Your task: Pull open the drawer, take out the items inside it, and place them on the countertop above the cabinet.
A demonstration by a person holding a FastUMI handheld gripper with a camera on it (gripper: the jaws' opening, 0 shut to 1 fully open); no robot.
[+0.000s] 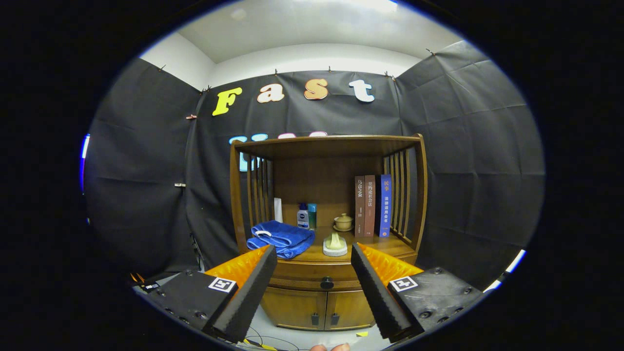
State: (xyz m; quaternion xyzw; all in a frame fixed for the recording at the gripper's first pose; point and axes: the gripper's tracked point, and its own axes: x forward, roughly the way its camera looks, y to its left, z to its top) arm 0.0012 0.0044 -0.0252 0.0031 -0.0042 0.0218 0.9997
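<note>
My gripper (314,256) is held with its fingers spread wide and nothing between them, well short of the cabinet (326,229). Framed in the gap between the fingers is the drawer (319,277) — closed, its dark round knob (327,282) centred on the front. Its contents are hidden behind that front. The finger tips cover the drawer's outer ends. Below the drawer are two small doors (319,308) with dark pulls.

Above the drawer, on the countertop (380,246): a folded blue towel (282,239) to the left, its near corner hidden behind my left finger; a small pale object on a white dish (335,245) — too small to identify; a lidded ceramic pot (343,222) behind it. At the back stand a white container (278,210), partly behind the slats, and two small bottles (306,216). Three books (373,205) stand upright against the right-hand slats.

Two fingertips of a person's hand (330,347) show at the very bottom, cut off.
</note>
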